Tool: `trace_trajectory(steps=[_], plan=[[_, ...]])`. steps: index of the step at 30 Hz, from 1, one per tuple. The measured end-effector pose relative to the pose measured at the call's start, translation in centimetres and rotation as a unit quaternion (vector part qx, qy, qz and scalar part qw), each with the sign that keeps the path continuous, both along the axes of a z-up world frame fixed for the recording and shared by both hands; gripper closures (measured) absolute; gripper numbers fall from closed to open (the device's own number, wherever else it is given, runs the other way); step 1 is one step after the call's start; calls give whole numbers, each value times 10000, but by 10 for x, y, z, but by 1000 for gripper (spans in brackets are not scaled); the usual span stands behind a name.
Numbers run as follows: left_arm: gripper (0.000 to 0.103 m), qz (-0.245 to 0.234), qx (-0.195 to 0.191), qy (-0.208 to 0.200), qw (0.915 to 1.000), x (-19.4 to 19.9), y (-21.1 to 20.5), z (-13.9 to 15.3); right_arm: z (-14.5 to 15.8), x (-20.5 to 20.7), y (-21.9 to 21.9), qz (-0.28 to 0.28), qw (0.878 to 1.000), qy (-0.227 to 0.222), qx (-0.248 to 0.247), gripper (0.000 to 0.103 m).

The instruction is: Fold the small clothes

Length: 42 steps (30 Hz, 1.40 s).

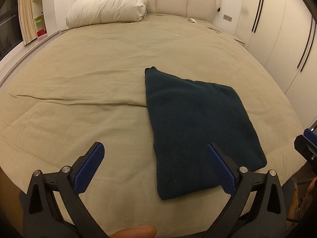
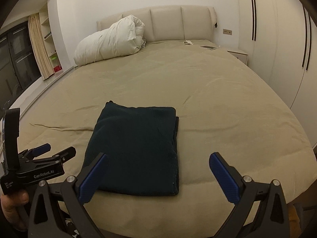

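Where the olive-covered bed (image 2: 218, 103) nears its front edge, a dark teal garment (image 2: 136, 150) lies flat, folded into a neat rectangle with layered edges showing along its right side. A rolled white duvet (image 2: 111, 41) sits far off at the headboard. The left gripper (image 1: 156, 170) hangs spread wide and empty, the garment beneath its right finger; the right gripper (image 2: 158, 176), equally wide and empty, has the garment's near left corner behind its left finger.
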<state>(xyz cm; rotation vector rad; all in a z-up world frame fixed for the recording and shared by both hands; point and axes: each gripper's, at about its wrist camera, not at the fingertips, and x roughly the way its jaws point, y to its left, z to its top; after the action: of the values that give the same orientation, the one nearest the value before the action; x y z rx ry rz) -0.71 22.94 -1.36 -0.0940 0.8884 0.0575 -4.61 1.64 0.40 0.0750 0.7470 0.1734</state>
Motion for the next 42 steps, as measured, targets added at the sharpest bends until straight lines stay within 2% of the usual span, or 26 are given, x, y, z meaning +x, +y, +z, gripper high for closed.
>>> trace_trajectory(steps=[15,42], plan=[[0,31,53,134,9999,5,4,-9,-11,1,-5,51,9997,213,-52,0],[0,75,77,167,9998,5,5,-12,-13,0,-12,95,9996,278,-58,0]])
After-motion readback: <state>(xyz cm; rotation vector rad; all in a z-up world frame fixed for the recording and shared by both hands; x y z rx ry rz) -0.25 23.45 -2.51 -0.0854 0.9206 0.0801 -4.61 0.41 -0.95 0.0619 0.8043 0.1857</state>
